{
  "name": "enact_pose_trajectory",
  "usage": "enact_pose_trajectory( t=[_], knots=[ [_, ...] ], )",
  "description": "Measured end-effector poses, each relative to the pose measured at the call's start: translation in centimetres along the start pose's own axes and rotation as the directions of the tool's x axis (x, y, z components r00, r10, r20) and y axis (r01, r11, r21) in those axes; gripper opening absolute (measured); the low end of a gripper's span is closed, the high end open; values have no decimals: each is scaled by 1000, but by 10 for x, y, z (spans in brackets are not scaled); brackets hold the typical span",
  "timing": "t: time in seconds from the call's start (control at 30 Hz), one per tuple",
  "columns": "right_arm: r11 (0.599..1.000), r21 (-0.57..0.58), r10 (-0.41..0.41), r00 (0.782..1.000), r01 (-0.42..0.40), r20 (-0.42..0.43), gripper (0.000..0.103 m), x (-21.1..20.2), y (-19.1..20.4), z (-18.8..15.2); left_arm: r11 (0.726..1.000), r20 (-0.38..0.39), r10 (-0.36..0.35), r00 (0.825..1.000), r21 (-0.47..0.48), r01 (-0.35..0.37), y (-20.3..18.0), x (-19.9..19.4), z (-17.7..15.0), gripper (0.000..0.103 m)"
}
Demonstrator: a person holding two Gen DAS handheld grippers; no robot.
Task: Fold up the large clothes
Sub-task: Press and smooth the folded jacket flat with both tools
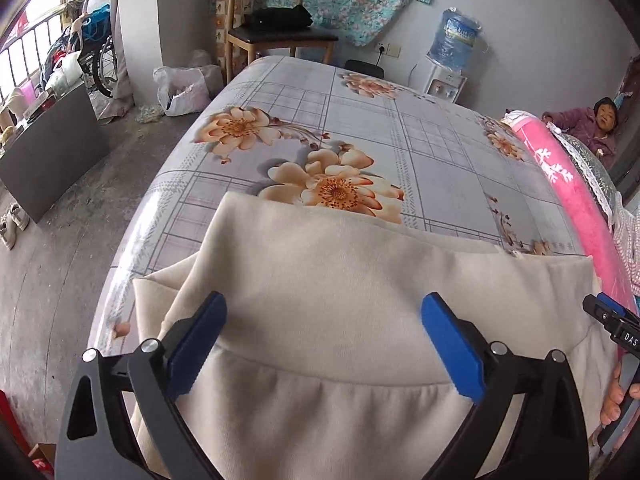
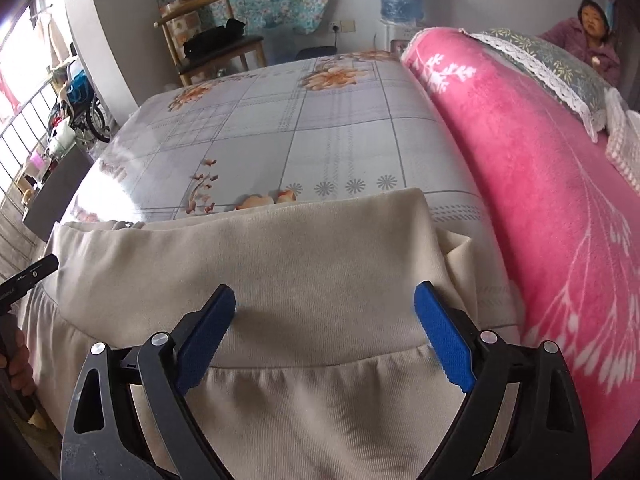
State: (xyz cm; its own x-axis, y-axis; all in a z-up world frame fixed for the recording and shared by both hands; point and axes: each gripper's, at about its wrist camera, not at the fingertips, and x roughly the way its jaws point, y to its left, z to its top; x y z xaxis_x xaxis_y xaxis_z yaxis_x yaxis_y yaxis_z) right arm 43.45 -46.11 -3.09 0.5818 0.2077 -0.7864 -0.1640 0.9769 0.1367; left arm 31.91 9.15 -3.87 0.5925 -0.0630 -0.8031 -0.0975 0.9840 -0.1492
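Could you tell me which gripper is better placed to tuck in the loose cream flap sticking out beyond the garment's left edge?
Left: the left gripper hovers open just beside that loose cream flap.

Grey concrete floor (image 1: 60,248) at 9 o'clock; wooden chair with dark seat (image 1: 276,36) at 12; white wall (image 1: 520,20), blue-bottled water dispenser (image 1: 454,52) at 1; bright railed window (image 1: 28,48) at 10.

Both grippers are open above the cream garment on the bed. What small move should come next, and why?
Probably lower both and close on the gathered seam: the left gripper and right gripper hang open above the cream garment, holding nothing, and it lies only partly folded.
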Motion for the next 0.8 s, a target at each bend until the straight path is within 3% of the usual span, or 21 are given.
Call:
enact_pose_trajectory(
  t=[0.13,0.2,0.3,0.37,0.43,0.5,0.57,0.67,0.73,0.8],
  knots=[
    [1000,-12,27,997,-26,73,86,-48,0,-17,997,78,-18,997,80,11,-2,-48,-32,97],
    [999,-22,42,995,-40,92,87,-66,0,-37,994,72,-21,997,113,13,-2,-59,-58,97],
    [999,-47,6,1000,-6,-13,87,-49,1,-65,996,-48,42,998,86,-37,8,-34,-83,97],
    [999,-28,-43,997,41,-70,87,-38,-4,-75,998,-11,35,999,56,-34,15,-38,-89,97],
    [999,-16,-44,998,43,-41,87,-58,-1,-77,998,14,50,999,38,-50,17,-52,-87,97],
    [1000,-10,-2,1000,2,14,87,-83,4,-81,1000,60,-2,998,20,1,19,-70,-90,97],
    [1000,-18,11,999,-11,33,87,-94,11,-90,999,67,-6,998,39,3,16,-77,-96,97],
    [998,-55,-46,997,42,-67,87,-71,21,-110,998,-34,36,999,51,-34,15,-55,-106,97],
    [987,-107,-129,989,122,-67,87,-67,34,-119,994,-8,75,997,84,-74,13,-58,-113,97],
    [986,-127,-119,992,112,-50,87,-84,48,-120,995,16,69,997,65,-70,16,-74,-117,97]
  ],
)
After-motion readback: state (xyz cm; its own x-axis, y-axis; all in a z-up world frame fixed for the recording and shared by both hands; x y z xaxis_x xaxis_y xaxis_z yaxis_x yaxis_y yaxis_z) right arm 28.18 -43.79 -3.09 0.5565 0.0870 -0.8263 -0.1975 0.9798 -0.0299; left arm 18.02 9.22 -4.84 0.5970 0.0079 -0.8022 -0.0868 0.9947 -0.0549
